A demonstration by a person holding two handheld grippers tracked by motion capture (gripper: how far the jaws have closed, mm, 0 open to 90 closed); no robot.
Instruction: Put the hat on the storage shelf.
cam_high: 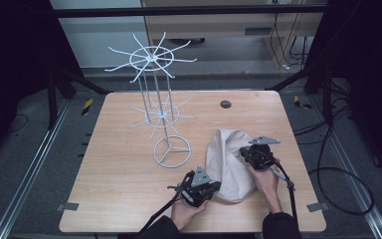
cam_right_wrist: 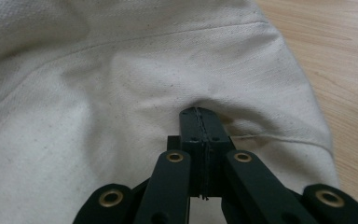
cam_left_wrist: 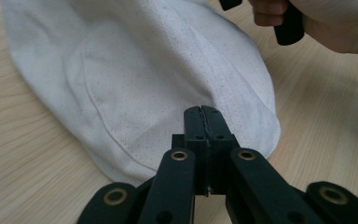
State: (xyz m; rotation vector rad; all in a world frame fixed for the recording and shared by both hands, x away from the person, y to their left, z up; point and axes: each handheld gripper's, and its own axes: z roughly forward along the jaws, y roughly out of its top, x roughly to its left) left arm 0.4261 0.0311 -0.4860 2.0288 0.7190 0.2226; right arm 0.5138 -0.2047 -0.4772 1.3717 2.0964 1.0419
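Cloth [cam_high: 227,162] at table's [cam_high: 124,169] 5 o'clock, near front edge. Left gripper [cam_high: 214,187] clenched at its 7 o'clock hem; right gripper [cam_high: 242,153] clenched at 2 o'clock. Rack [cam_high: 155,94] at 11; bare wood at 8.

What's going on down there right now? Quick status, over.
Left gripper and right gripper both shut, tips against the white cloth bag. Bag lying on table. Wire rack standing clear, behind.
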